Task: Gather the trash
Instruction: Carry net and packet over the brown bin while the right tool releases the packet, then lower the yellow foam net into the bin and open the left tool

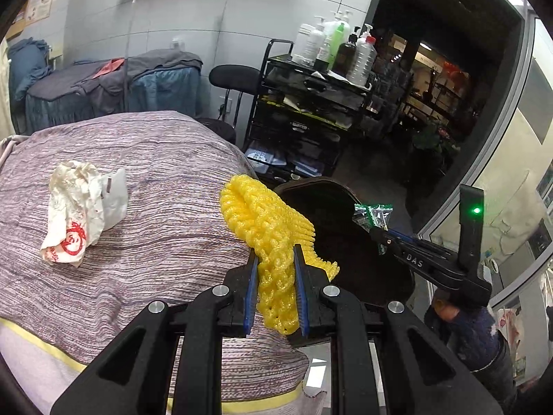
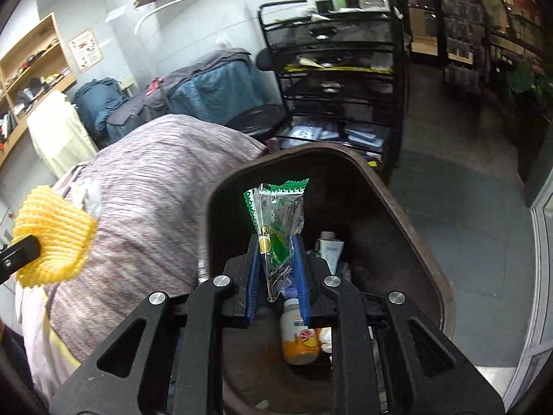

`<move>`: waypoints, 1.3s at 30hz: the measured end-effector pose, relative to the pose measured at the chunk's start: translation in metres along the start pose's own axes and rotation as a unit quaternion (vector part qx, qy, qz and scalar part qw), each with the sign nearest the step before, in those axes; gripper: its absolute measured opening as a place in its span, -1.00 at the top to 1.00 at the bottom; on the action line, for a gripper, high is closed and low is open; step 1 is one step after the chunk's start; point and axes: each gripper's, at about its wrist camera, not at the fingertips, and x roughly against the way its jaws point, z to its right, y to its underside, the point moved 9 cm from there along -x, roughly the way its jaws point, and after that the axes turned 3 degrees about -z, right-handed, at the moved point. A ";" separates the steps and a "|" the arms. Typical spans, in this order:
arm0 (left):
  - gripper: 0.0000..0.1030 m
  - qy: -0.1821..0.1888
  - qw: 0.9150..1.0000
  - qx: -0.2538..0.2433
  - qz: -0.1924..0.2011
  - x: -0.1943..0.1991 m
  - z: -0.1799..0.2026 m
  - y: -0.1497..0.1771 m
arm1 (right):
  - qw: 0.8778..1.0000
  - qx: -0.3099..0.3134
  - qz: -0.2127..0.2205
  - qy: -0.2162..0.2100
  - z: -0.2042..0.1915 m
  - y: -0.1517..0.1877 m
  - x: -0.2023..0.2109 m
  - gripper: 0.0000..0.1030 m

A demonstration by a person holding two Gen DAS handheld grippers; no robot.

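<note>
We pinch yellow foam netting (image 1: 273, 242) in our left gripper (image 1: 275, 259) at the bed (image 1: 138, 180) edge; our right gripper (image 2: 275, 252) clamps a green wrapper (image 2: 278, 214) over the trash bin (image 2: 408, 214).

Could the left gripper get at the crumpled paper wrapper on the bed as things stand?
Probably not yet. The path over the bed to the paper wrapper looks free, but the left gripper has its jaws shut on the yellow foam net, which would have to be dropped first.
</note>
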 end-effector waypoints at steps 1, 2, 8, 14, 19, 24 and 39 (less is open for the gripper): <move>0.64 0.000 1.000 -0.002 -0.002 -0.002 0.002 0.000 | 1.000 -0.004 -0.003 0.003 0.005 -0.001 -0.004 0.62; 0.64 0.001 1.000 -0.003 -0.004 -0.003 0.003 0.001 | 1.000 -0.008 -0.007 0.005 0.009 -0.001 -0.009 0.62; 0.65 0.002 1.000 -0.003 -0.012 -0.010 0.008 0.002 | 0.999 -0.025 -0.024 0.019 0.026 0.001 -0.033 0.61; 0.64 0.001 1.000 -0.007 -0.016 -0.016 0.011 0.000 | 0.998 -0.037 -0.029 0.034 0.034 0.005 -0.046 0.08; 0.64 0.001 1.000 -0.010 -0.020 -0.021 0.013 0.000 | 0.998 -0.043 -0.019 0.038 0.036 0.010 -0.040 -0.21; 0.65 0.006 1.000 -0.013 -0.024 -0.026 0.019 -0.002 | 0.998 -0.051 0.007 0.041 0.038 0.010 -0.021 -0.43; 0.64 0.036 0.998 -0.024 -0.038 -0.047 0.048 -0.014 | 0.992 -0.084 0.071 0.055 0.057 0.003 0.030 -0.60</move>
